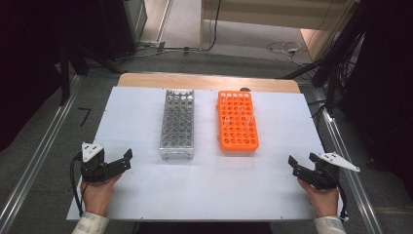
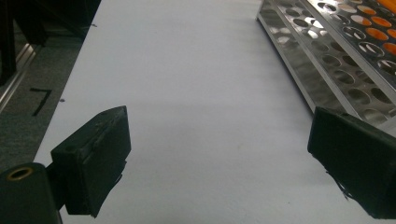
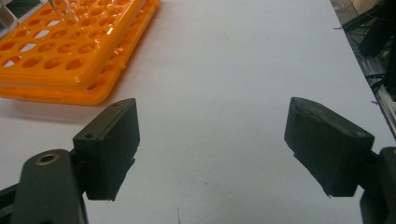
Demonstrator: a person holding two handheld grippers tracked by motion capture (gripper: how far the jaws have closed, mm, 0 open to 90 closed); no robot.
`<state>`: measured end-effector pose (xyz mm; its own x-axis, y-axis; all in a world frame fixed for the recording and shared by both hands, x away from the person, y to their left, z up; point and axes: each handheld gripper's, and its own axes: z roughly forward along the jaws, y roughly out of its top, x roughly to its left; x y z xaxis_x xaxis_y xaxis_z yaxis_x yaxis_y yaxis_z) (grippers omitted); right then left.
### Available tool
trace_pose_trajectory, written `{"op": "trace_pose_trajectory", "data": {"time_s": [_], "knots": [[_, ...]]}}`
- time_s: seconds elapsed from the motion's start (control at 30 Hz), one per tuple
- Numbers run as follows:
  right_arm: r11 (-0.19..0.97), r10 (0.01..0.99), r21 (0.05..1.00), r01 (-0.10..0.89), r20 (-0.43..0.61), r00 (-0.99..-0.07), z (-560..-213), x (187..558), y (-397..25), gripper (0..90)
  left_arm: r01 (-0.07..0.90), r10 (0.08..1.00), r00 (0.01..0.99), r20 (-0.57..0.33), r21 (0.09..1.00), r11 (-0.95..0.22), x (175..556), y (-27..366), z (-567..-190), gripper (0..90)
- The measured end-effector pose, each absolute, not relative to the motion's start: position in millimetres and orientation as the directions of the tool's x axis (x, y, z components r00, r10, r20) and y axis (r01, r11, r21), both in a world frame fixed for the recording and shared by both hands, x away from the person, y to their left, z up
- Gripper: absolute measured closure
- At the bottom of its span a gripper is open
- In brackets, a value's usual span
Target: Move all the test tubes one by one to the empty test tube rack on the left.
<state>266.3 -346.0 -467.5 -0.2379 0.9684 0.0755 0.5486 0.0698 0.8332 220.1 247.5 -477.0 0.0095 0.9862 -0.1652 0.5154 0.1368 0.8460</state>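
A silver metal tube rack (image 1: 177, 124) stands left of centre on the white table (image 1: 214, 185), and an orange plastic tube rack (image 1: 237, 121) stands to its right. A few clear tubes (image 3: 65, 9) sit in the orange rack's far holes. My left gripper (image 1: 124, 163) rests near the table's front left, open and holding nothing. In the left gripper view it (image 2: 219, 154) has the metal rack (image 2: 336, 51) ahead on the right. My right gripper (image 1: 294, 166) rests at the front right, also open, and in the right gripper view it (image 3: 212, 144) has the orange rack (image 3: 70, 51) ahead on the left.
A wooden edge (image 1: 209, 80) shows behind the white board. Metal floor rails (image 1: 34, 161) run along both sides of the table. Cables (image 1: 285, 48) and black frame legs lie on the floor beyond it. A black mark (image 2: 39, 100) is on the floor at left.
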Motion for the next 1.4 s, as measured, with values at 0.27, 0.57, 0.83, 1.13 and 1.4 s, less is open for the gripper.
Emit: {"op": "trace_pose_trajectory", "data": {"time_s": [0.27, 0.57, 0.83, 1.13, 1.4], "knots": [[0.094, 0.963, 0.836, 0.541, 0.061, -0.261, -466, 270, -341, 17.1, 0.539, 0.977, 0.003, -0.214, 0.823, 0.179, 224, 251, -482, 6.1], [0.119, 0.954, 0.845, 0.522, 0.049, -0.297, -461, 278, -329, 18.5, 0.519, 0.987, 0.005, -0.162, 0.844, 0.136, 223, 245, -480, 6.0], [0.135, 0.947, 0.843, 0.521, 0.045, -0.319, -460, 283, -318, 18.5, 0.508, 0.988, -0.007, -0.151, 0.851, 0.134, 222, 244, -478, 6.0], [0.159, 0.934, 0.846, 0.509, 0.038, -0.356, -458, 294, -300, 19.0, 0.506, 0.99, -0.018, -0.14, 0.853, 0.13, 222, 243, -478, 5.8], [0.17, 0.919, 0.852, 0.495, 0.044, -0.391, -453, 305, -286, 20.3, 0.506, 0.985, -0.021, -0.169, 0.848, 0.156, 223, 245, -477, 4.5]]}}
